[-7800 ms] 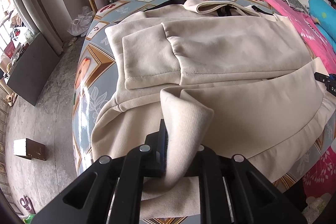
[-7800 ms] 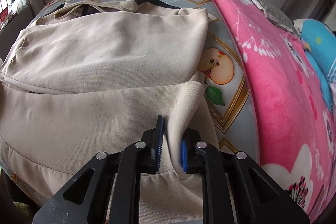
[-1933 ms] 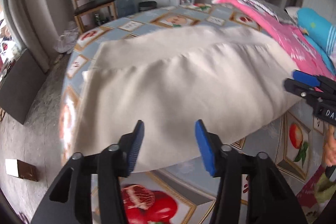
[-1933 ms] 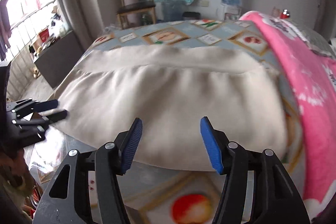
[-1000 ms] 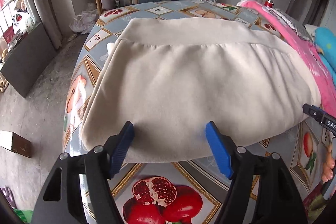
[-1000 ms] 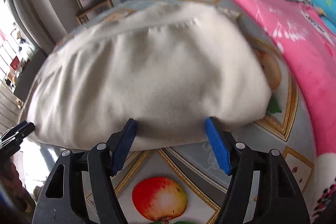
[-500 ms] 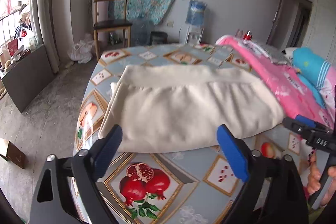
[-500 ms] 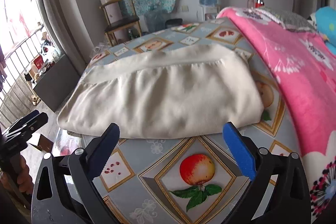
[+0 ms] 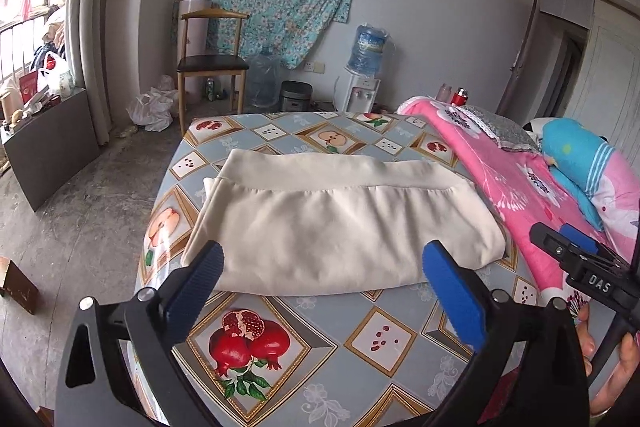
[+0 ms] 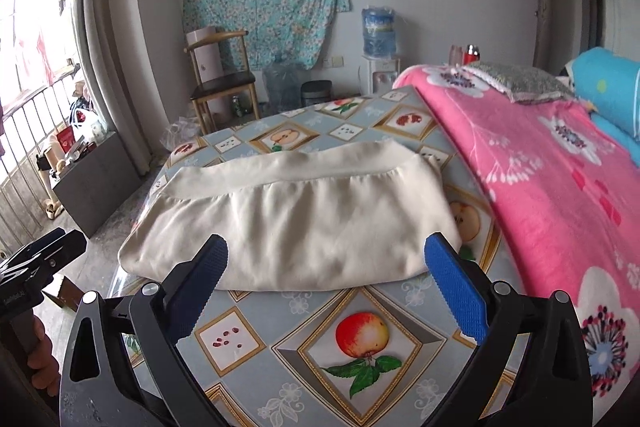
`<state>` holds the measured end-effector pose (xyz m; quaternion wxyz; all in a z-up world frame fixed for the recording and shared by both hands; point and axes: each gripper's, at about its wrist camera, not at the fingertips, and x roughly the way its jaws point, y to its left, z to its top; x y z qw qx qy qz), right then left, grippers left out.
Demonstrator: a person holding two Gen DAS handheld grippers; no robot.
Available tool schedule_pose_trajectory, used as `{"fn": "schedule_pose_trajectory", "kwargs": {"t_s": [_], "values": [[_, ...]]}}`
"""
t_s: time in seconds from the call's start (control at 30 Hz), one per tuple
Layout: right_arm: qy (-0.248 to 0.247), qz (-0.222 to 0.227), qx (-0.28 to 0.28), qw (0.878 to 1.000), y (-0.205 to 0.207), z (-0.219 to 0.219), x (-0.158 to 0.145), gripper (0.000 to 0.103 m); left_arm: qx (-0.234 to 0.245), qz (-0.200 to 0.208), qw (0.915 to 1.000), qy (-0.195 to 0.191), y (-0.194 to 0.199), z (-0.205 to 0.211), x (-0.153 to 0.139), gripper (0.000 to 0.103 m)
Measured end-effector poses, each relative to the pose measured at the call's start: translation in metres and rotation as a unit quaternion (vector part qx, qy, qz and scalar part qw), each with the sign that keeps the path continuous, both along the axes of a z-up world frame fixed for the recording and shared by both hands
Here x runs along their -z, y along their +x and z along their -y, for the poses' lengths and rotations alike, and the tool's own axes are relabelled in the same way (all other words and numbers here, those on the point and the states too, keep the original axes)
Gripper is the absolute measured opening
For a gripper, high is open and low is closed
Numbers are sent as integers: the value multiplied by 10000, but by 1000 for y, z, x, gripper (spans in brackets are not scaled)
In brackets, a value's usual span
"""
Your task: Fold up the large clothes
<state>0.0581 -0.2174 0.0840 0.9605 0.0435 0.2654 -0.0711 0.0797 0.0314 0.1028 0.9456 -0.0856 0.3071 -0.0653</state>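
Note:
A cream garment (image 9: pixel 340 223) lies folded into a wide flat rectangle on the fruit-patterned table (image 9: pixel 304 311), its gathered band on the far side. My left gripper (image 9: pixel 323 254) hovers above the table's near part, short of the garment's near fold, open with nothing between its blue pads. In the right wrist view the same garment (image 10: pixel 296 223) lies ahead of my right gripper (image 10: pixel 327 246), which is also open and empty, apart from the cloth. The right gripper shows at the right edge of the left wrist view, and the left gripper at the left edge of the right wrist view.
A pink flowered blanket (image 10: pixel 540 167) and a blue pillow (image 9: pixel 576 163) lie along the table's right side. Beyond the table stand a wooden chair (image 9: pixel 212 67), water bottles and a dispenser (image 9: pixel 362 87). A dark cabinet (image 9: pixel 52 143) and a small box (image 9: pixel 18 291) sit on the floor at left.
Both grippers let go of the cream garment, drew back and rose from its near fold, and their jaws spread wider. The garment now lies still, folded over on the table.

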Motion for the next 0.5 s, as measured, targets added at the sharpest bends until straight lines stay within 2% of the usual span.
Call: {"fn": "schedule_pose_trajectory", "kwargs": {"t_s": [0.2,0.27,0.5], "values": [[-98,205,117,9997,-13,-5,-8,96,-306,5,9993,215,-1,2,-3,98],[-231,261,124,9993,-17,-7,-10,96,-512,5,9979,398,-2,5,-3,98],[-772,115,136,9969,-28,-17,-3,96,-1096,-94,9920,613,-7,13,2,98]]}}
